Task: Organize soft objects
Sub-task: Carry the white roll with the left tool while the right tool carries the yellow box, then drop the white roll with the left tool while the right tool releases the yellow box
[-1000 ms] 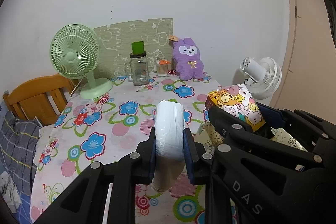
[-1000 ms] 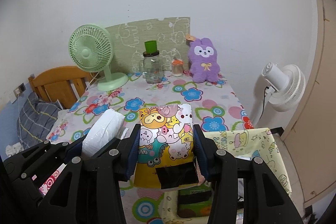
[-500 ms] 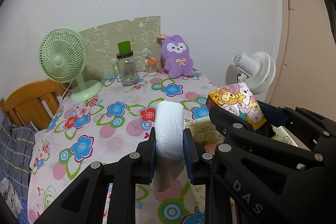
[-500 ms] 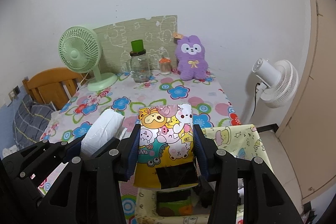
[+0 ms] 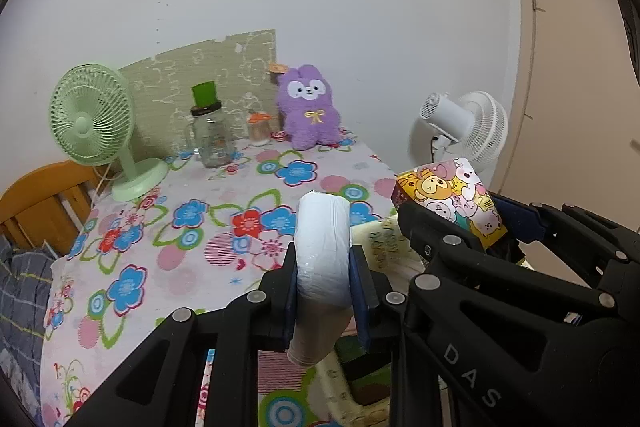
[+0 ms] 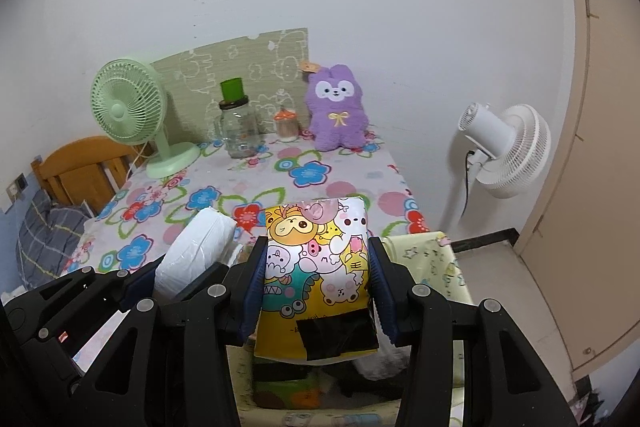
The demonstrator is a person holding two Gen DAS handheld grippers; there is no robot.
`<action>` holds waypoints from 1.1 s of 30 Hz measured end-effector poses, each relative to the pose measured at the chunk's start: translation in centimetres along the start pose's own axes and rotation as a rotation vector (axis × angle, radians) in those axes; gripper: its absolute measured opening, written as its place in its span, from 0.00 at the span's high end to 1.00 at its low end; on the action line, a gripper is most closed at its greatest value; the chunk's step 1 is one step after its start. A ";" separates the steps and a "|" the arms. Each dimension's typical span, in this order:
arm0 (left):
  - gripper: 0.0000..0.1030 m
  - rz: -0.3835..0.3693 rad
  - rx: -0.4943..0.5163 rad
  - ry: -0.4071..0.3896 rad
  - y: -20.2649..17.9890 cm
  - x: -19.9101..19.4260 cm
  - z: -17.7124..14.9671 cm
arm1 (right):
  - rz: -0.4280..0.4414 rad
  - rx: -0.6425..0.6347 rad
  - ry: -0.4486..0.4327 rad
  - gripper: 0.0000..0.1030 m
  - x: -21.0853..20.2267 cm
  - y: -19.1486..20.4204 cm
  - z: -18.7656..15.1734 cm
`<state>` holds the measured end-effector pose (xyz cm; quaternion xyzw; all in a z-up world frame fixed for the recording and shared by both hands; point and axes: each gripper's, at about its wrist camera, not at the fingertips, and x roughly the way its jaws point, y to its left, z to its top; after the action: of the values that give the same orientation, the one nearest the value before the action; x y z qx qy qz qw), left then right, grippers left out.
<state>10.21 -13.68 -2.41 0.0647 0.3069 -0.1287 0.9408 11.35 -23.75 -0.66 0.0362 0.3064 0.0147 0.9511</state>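
Between the blue pads of the left gripper (image 5: 324, 279) sits a white plastic-wrapped soft pack (image 5: 324, 247), pinched upright with its top rising above the fingertips and its lower end hanging below them. Just to its right, the right gripper (image 6: 316, 279) is clamped on a cartoon-printed tissue pack (image 6: 316, 259), yellow with animal faces and a black patch near its lower edge; the pack stands upright between the pads. Directly beneath both grippers is a pale yellow printed fabric bin (image 6: 436, 259), its rim showing to the right of the right gripper, with dark items inside that are too hidden to name. Beyond the grippers spreads the surface (image 5: 192, 227) in its flowered cloth. At its far edge, against the wall, stand a green desk fan (image 5: 94, 123), a glass jar with a green cup on top (image 5: 210, 135), a small orange-lidded jar (image 5: 258, 129) and a purple plush rabbit (image 5: 308, 107). Off the surface's right side is a white fan (image 6: 508, 147).
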 end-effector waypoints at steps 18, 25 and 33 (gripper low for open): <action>0.78 -0.075 0.044 0.038 -3.6 2.6 -0.1 | -0.063 0.040 0.031 0.51 0.8 -4.2 -0.9; 0.78 -0.096 0.057 0.061 -4.3 3.6 -0.3 | -0.081 0.053 0.053 0.51 1.5 -5.2 -1.4; 0.61 -0.117 0.081 0.089 -4.8 4.4 -0.6 | -0.084 0.069 0.075 0.51 2.4 -5.8 -1.9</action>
<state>11.96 -19.08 -5.75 0.0901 0.3464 -0.1928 0.9136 12.19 -29.26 -4.07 0.0554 0.3433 -0.0347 0.9370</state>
